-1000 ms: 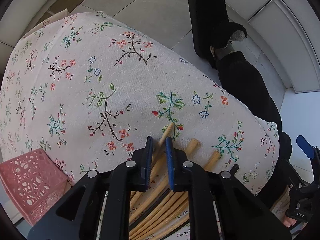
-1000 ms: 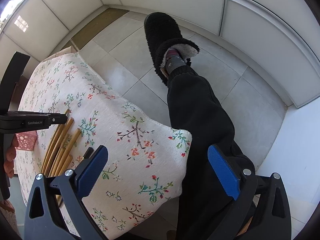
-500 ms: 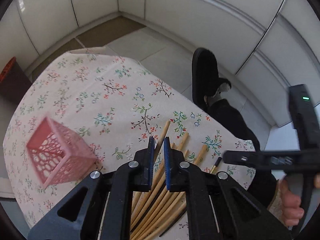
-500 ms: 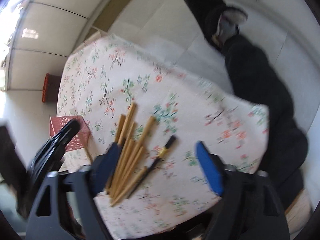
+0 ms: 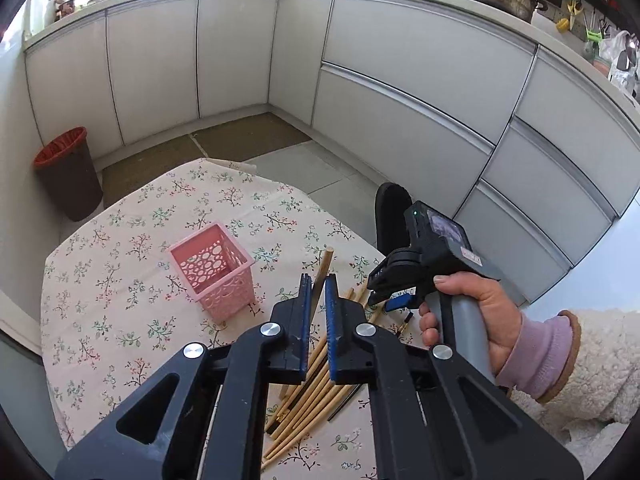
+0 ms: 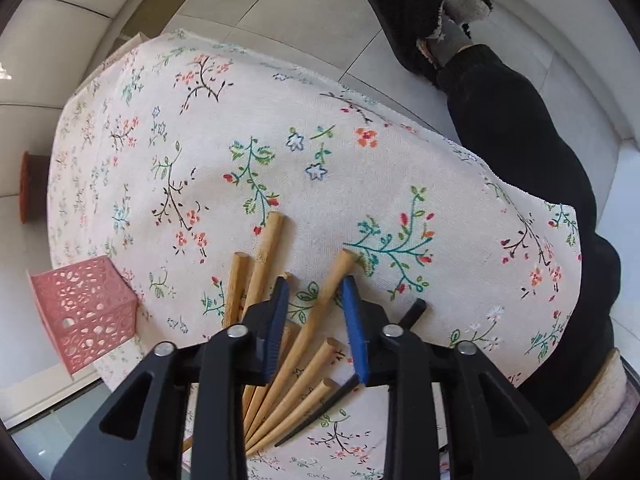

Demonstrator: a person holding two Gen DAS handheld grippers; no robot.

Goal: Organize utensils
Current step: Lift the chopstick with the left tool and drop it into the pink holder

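Observation:
Several wooden chopsticks [image 6: 280, 364] and a black one [image 6: 320, 412] lie in a fan on the floral tablecloth [image 6: 192, 128]. My left gripper [image 5: 316, 304] is shut on a wooden chopstick [image 5: 323, 272] and holds it lifted above the pile [image 5: 316, 392]. The pink perforated basket [image 5: 212, 268] stands upright to its left; it also shows in the right wrist view [image 6: 84, 312]. My right gripper [image 6: 314, 316] is open, low over the pile, with one wooden chopstick [image 6: 326, 304] between its jaws, not clamped. It also shows in the left wrist view [image 5: 394, 298].
The table edge drops off to a tiled floor on the far and right sides. A leg in black trousers with a black slipper [image 6: 440, 8] is to the right. A brown bin [image 5: 68, 172] and white cabinets [image 5: 400, 92] are beyond.
My left gripper has risen and tilted up with the chopstick, bringing basket and kitchen into view. My right gripper has swung from off the table's edge down over the pile, its jaws narrower.

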